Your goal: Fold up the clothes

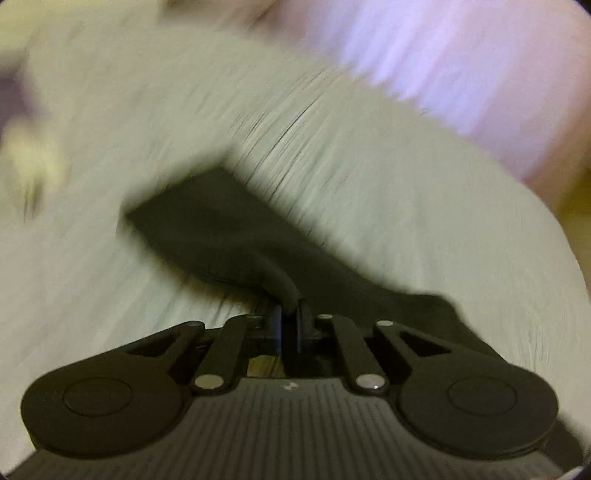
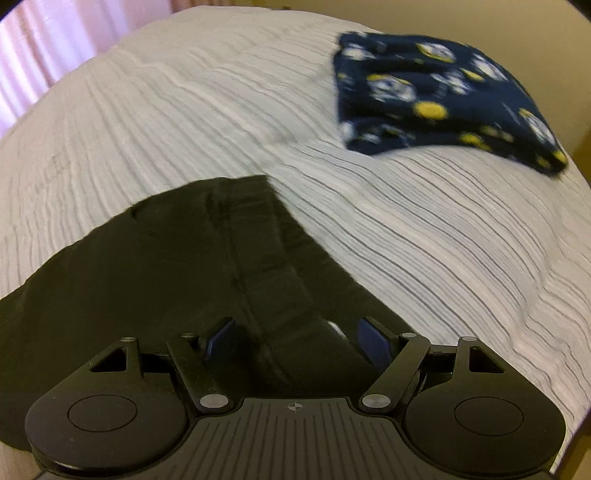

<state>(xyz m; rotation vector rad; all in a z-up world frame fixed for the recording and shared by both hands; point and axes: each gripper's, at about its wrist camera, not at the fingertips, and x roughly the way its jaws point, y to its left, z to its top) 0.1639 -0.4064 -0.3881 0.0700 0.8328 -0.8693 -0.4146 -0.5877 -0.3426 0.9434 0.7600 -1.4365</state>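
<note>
A black garment [image 1: 229,229] lies on a white ribbed bedspread [image 1: 369,166]. In the blurred left wrist view my left gripper [image 1: 290,314] is shut on a pinched fold of this black cloth, lifted a little off the bed. In the right wrist view the same black garment [image 2: 155,266] spreads across the lower left of the bed. My right gripper [image 2: 295,339] is open, its blue-padded fingers [image 2: 221,338] standing on either side of a thick seam of the cloth, just above it.
A folded navy garment with yellow and white prints [image 2: 443,96] lies at the far right of the white bedspread [image 2: 406,229], near its edge. Pink curtains [image 2: 44,55] hang behind the bed. A yellowish wall [image 2: 480,18] is beyond.
</note>
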